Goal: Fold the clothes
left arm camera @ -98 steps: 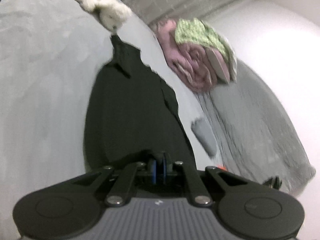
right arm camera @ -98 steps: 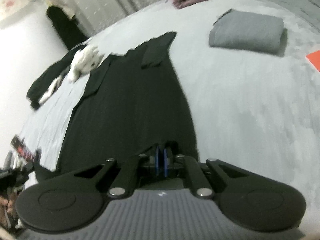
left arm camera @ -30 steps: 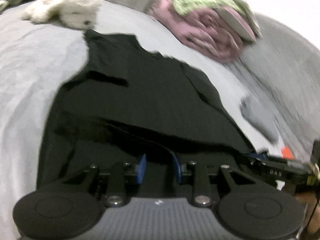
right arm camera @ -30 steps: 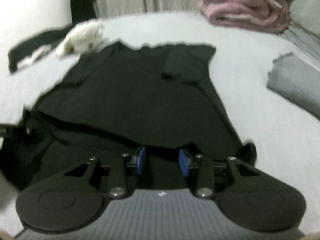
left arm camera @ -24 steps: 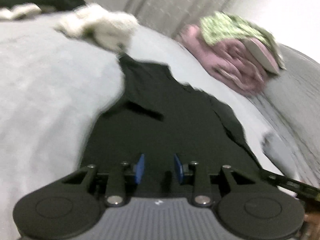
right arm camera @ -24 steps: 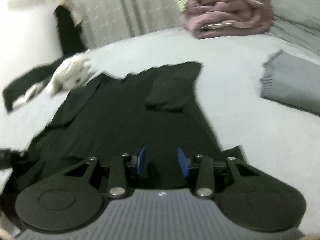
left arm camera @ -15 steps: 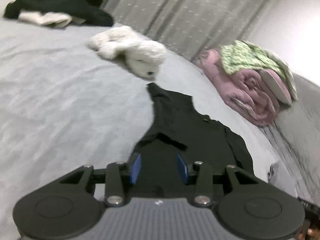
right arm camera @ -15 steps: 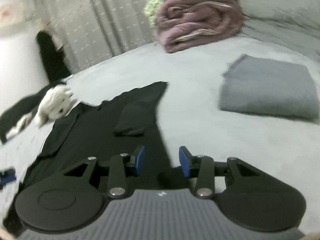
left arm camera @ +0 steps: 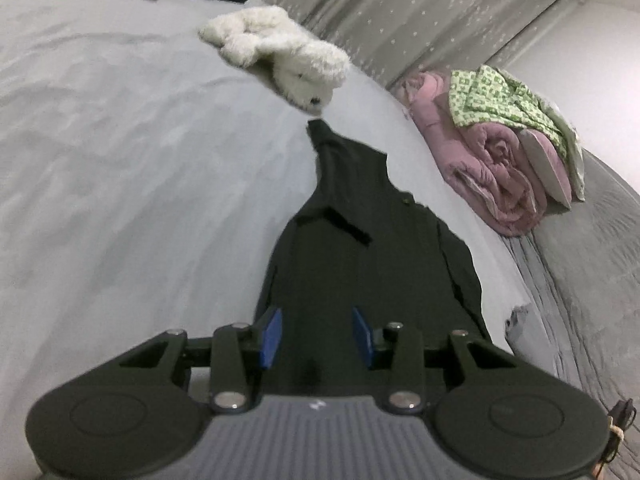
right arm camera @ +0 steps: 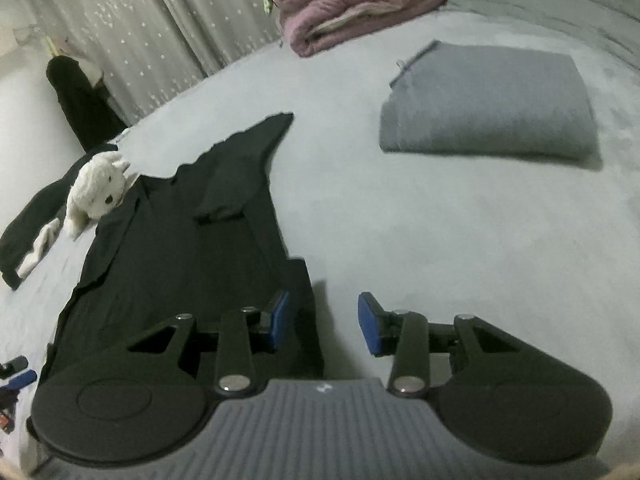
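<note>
Looking along the left gripper [left arm camera: 316, 334], its blue pads stand spread with nothing between them, poised low over the near end of the black long-sleeved garment [left arm camera: 368, 264], which lies flat on the pale grey bed cover [left arm camera: 120, 184] with both sleeves folded inward (presumably to narrow it for a lengthwise fold). A white plush toy [left arm camera: 280, 54] sits just past its far end.

From the right wrist, the right gripper [right arm camera: 324, 322] is likewise spread and empty, straddling the garment's near right edge. A folded grey cloth [right arm camera: 488, 108] rests well apart, seemingly set aside.
</note>
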`<state>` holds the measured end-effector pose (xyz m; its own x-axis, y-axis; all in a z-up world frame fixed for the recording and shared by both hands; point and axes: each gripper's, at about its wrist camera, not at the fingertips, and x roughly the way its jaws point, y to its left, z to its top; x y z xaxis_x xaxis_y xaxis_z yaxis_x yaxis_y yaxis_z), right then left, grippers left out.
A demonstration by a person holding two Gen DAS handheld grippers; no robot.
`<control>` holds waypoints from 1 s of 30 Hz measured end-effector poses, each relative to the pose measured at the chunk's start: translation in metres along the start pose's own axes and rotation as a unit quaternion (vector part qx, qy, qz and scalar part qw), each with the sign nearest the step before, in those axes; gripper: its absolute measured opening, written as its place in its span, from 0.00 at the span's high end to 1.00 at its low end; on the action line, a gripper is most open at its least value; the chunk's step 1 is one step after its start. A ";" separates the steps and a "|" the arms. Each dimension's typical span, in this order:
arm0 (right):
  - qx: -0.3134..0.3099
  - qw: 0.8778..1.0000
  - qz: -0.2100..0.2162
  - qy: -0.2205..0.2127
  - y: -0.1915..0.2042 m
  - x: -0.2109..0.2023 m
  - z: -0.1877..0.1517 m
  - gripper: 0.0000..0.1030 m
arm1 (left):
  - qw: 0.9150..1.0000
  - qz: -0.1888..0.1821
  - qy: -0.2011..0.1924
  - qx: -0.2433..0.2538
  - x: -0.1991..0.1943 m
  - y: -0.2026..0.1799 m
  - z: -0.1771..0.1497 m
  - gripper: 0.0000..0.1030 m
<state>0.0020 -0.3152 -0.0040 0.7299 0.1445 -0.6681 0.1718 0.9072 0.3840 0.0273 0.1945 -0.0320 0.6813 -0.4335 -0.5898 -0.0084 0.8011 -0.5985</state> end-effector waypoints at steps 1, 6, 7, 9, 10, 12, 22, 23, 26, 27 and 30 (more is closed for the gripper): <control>0.003 1.000 0.001 0.007 -0.001 -0.003 -0.002 0.59 | 1.000 0.001 0.005 0.003 -0.004 0.001 -0.002 0.62; 0.004 1.000 0.000 0.030 -0.003 -0.016 -0.011 0.59 | 0.999 0.000 0.025 0.020 -0.025 0.008 -0.012 0.62; 0.002 0.999 -0.002 0.034 -0.002 -0.018 -0.014 0.59 | 0.999 -0.002 0.029 0.023 -0.030 0.009 -0.015 0.62; 0.007 0.999 0.001 0.039 -0.002 -0.026 -0.018 0.59 | 0.999 -0.008 0.036 0.025 -0.038 0.012 -0.021 0.62; 0.011 0.999 0.003 0.040 -0.003 -0.030 -0.021 0.59 | 0.999 -0.010 0.039 0.025 -0.041 0.013 -0.023 0.62; 0.021 0.999 0.006 0.043 -0.003 -0.038 -0.025 0.59 | 0.999 -0.013 0.044 0.025 -0.047 0.016 -0.028 0.62; 0.116 0.988 0.046 0.092 -0.012 -0.056 -0.053 0.59 | 0.992 -0.037 0.074 -0.095 -0.052 0.039 -0.052 0.62; 0.129 0.985 0.054 0.100 -0.014 -0.053 -0.056 0.59 | 0.990 -0.043 0.069 -0.112 -0.050 0.040 -0.055 0.62; 0.176 0.976 0.068 0.105 -0.022 -0.045 -0.064 0.58 | 0.988 -0.043 0.047 -0.140 -0.042 0.037 -0.062 0.60; 0.193 0.973 0.074 0.099 -0.024 -0.046 -0.064 0.58 | 0.987 -0.042 0.039 -0.148 -0.039 0.036 -0.064 0.60; 0.243 0.963 0.089 0.073 -0.031 -0.045 -0.068 0.58 | 0.985 -0.038 0.015 -0.170 -0.031 0.031 -0.071 0.61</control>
<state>-0.0810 -0.3230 -0.0295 0.6822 0.3665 -0.6326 0.3682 0.5753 0.7304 -0.0458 0.2031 -0.0708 0.6674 -0.5025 -0.5496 -0.2074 0.5834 -0.7852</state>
